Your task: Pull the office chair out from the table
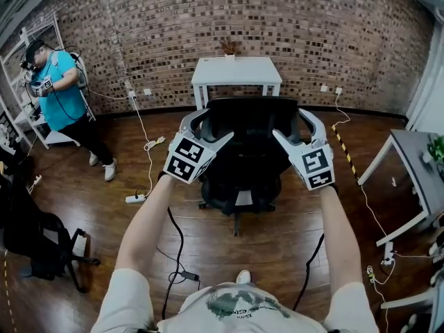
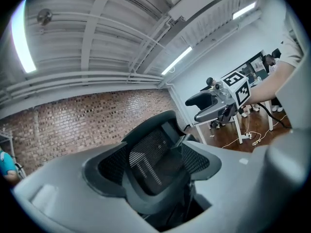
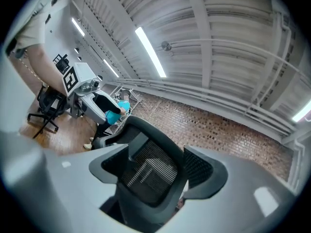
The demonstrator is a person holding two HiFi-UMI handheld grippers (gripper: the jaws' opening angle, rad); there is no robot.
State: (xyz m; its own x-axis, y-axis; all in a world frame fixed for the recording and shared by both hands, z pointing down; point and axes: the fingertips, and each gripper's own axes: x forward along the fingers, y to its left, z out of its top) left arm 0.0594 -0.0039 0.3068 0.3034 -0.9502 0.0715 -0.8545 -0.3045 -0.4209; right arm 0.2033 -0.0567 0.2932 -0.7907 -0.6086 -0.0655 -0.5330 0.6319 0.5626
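Left hand-held gripper [image 1: 218,123] and right hand-held gripper [image 1: 286,122] are both wide open, held level at the chair's top corners. The backrest shows in each gap, not pinched. The chair [image 1: 250,148] stands upright on the floor [image 1: 104,214], back toward the person, seat facing the white surface [image 1: 243,71] just beyond.

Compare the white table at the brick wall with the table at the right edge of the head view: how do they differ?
The white table has a white top; the right table has a dark grey top. The white table stands against the brick wall and shows whole, with the office chair in front of it; the right table is cut off by the picture's edge. Both have white legs.
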